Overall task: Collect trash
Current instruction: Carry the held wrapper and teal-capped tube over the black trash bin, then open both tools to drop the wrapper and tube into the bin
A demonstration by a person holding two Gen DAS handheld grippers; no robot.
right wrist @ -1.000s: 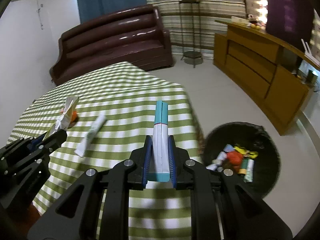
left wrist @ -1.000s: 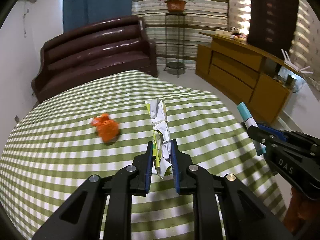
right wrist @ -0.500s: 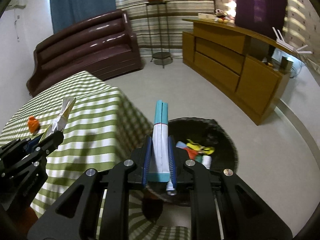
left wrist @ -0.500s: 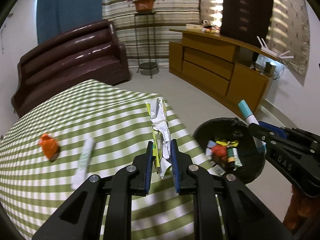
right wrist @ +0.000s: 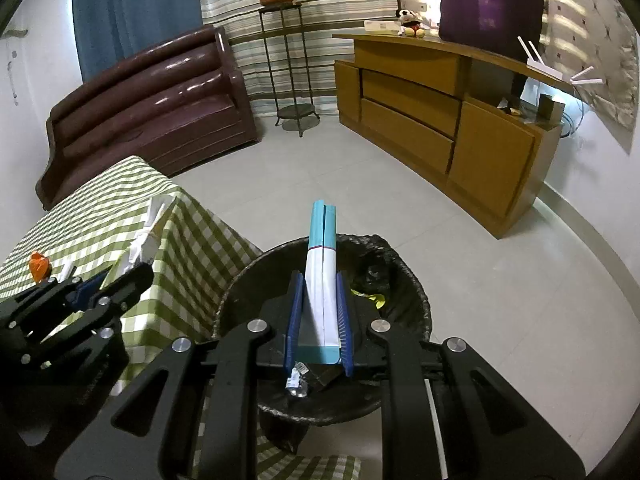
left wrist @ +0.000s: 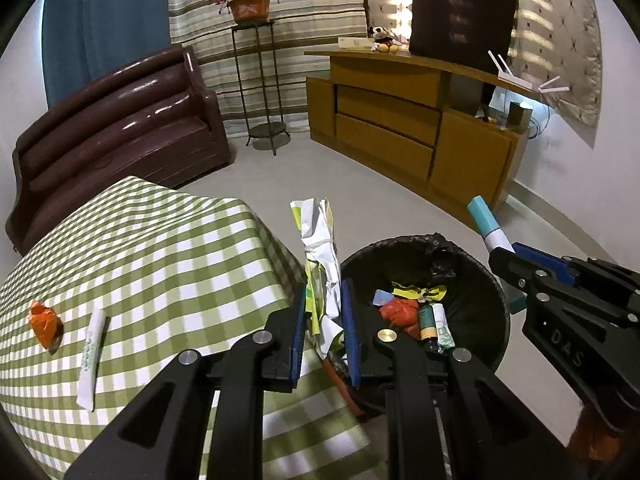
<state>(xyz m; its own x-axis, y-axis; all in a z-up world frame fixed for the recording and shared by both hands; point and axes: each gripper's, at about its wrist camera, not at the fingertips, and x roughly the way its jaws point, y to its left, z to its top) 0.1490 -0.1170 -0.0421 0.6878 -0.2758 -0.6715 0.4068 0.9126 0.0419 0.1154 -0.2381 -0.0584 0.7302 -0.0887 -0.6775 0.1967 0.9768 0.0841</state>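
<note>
My left gripper (left wrist: 323, 304) is shut on a crumpled white and yellow-green paper wrapper (left wrist: 318, 256), held at the table edge beside the black trash bin (left wrist: 472, 276). My right gripper (right wrist: 319, 300) is shut on a flat teal and white box (right wrist: 321, 264) and holds it over the bin (right wrist: 416, 280), which has several pieces of trash inside. An orange wad (left wrist: 45, 323) and a white wrapper strip (left wrist: 92, 360) lie on the green checked table (left wrist: 160, 264). The right gripper also shows in the left wrist view (left wrist: 504, 256).
A brown sofa (left wrist: 112, 136) stands behind the table. A wooden sideboard (left wrist: 408, 120) and a plant stand (left wrist: 260, 80) line the far wall. Tiled floor (right wrist: 380, 184) surrounds the bin.
Both grippers have swung right from over the table toward the bin. The box is now above the bin and the paper wrapper is at the table edge next to it.
</note>
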